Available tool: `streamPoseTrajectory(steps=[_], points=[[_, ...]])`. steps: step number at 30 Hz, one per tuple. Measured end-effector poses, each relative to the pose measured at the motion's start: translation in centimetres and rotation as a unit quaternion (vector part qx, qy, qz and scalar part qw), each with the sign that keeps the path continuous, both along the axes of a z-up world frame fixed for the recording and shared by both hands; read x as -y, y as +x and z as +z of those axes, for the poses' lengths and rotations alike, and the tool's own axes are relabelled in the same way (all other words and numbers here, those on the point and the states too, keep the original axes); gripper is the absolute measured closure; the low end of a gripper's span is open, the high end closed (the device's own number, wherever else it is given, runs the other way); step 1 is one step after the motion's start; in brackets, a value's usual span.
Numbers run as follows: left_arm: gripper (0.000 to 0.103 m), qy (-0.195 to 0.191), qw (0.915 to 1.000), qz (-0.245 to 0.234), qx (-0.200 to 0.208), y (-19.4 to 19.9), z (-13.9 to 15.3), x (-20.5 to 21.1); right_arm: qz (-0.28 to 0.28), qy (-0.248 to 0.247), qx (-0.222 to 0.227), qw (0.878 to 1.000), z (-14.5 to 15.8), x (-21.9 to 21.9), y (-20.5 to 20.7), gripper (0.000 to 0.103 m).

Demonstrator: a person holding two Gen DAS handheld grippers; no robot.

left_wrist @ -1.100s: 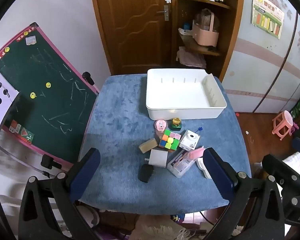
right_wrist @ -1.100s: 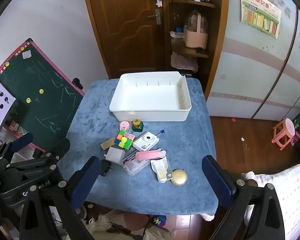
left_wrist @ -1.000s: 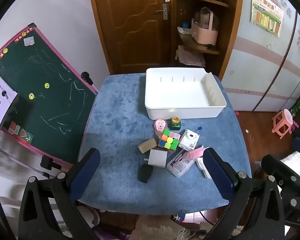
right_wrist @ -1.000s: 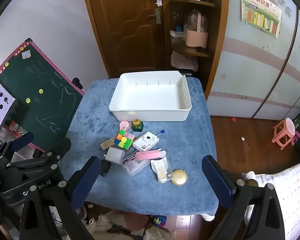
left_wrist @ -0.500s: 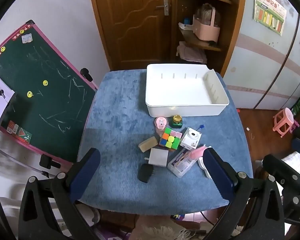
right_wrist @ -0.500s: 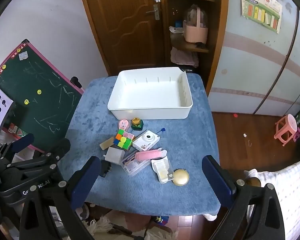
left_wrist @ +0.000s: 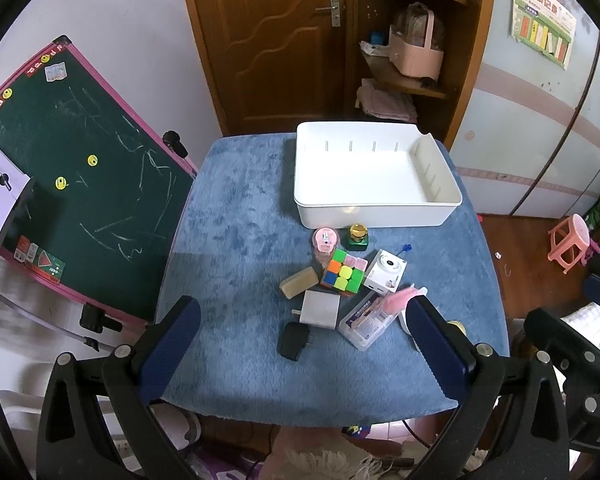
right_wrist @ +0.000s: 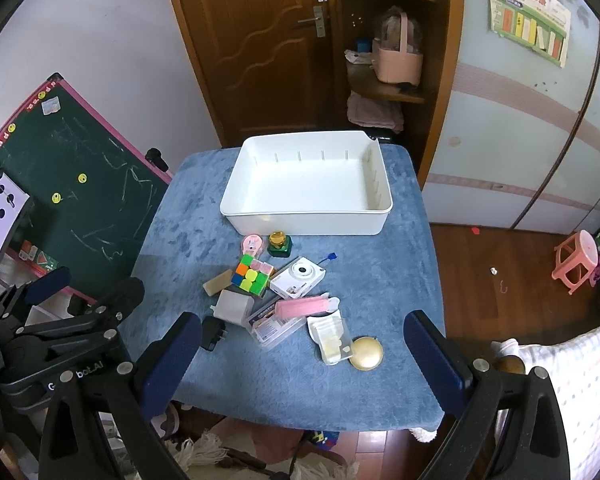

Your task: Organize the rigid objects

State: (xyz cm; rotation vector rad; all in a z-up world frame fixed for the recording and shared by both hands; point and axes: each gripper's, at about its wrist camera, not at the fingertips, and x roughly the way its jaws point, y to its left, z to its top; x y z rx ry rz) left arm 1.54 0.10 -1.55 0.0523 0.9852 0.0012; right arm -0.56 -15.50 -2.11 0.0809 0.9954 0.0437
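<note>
An empty white bin (left_wrist: 376,174) (right_wrist: 308,184) stands at the far side of the blue table. In front of it lies a cluster: a colour cube (left_wrist: 343,272) (right_wrist: 251,274), a white toy camera (left_wrist: 385,271) (right_wrist: 298,276), a pink round item (left_wrist: 325,239), a green-and-gold jar (left_wrist: 357,236), a tan block (left_wrist: 299,282), a white charger (left_wrist: 320,309), a black plug (left_wrist: 294,335), a clear case with a pink piece (right_wrist: 284,316) and a gold disc (right_wrist: 366,353). My left gripper (left_wrist: 300,344) and right gripper (right_wrist: 300,354) are both open and empty, held above the table's near edge.
A green chalkboard (left_wrist: 72,168) leans at the table's left side. A wooden door and a shelf unit (left_wrist: 404,40) stand behind the table. A pink stool (right_wrist: 578,260) is on the floor to the right. The blue table cloth (left_wrist: 236,240) covers the table.
Both views have shifted slightly forward and down toward the table. The objects on the table have not moved. Both grippers stay open.
</note>
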Motion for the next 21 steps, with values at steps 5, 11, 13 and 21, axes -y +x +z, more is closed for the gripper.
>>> streamPoseTrajectory(steps=[5, 11, 13, 21], points=[[0.001, 0.0, 1.0, 0.001, -0.001, 0.0, -0.02, 0.04, 0.0, 0.0, -0.002, 1.0, -0.13, -0.12, 0.01, 0.002], [0.001, 0.0, 1.0, 0.001, 0.0, -0.13, -0.13, 0.01, 0.001, 0.0, -0.003, 1.0, -0.38, -0.22, 0.09, 0.002], [0.001, 0.0, 1.0, 0.0, 0.0, -0.05, -0.06, -0.02, 0.001, 0.001, -0.003, 1.0, -0.44, -0.26, 0.06, 0.002], [0.001, 0.0, 1.0, -0.001, -0.001, -0.02, -0.07, -0.04, 0.001, 0.0, -0.004, 1.0, -0.48, -0.17, 0.16, 0.002]])
